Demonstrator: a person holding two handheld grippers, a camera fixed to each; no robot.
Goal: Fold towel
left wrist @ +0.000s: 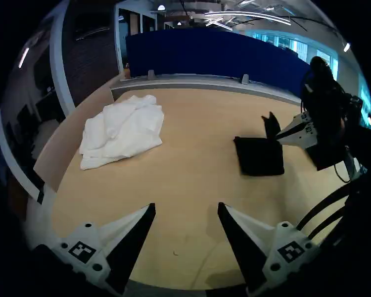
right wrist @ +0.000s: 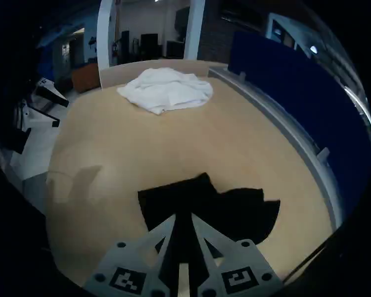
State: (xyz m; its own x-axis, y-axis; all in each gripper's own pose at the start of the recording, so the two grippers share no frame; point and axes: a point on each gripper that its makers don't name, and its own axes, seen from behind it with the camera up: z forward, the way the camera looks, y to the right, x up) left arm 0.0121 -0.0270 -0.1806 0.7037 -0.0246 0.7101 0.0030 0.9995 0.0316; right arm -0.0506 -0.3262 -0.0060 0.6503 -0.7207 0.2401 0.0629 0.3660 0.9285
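Two cloths lie well apart on a broad, light wooden tabletop point(left wrist: 195, 123): a black towel point(left wrist: 258, 155) of soft fabric, folded to a rough square, and a crumpled white cloth heap point(left wrist: 121, 131) made of several loose pieces bundled together. In the left gripper view the black towel sits on the right half of the table with most of it flat, while one corner at its far right side stands up off the wood, pinched at the tips of the right gripper point(right wrist: 184, 220). The hand point(left wrist: 329, 106) holding that gripper looks dark against the bright windows. In the right gripper view the two pale fingers come almost together, with black fabric filling the narrow gap between them, so the jaws are clamped on the black towel. The rest of the cloth spreads out just ahead of the fingers, with a small peak rising from it. The left gripper point(left wrist: 185, 205) hovers over bare wood near the table's front edge, its jaws wide apart and touching nothing. The white cloth heap rests toward the far left corner, near a low pale wooden side board point(left wrist: 86, 106) that borders the table there. Bare tabletop lies between the heap and the black towel. Along the far edge runs a grey rail point(left wrist: 195, 81), and a tall dark blue partition point(left wrist: 210, 52) stands right behind it.
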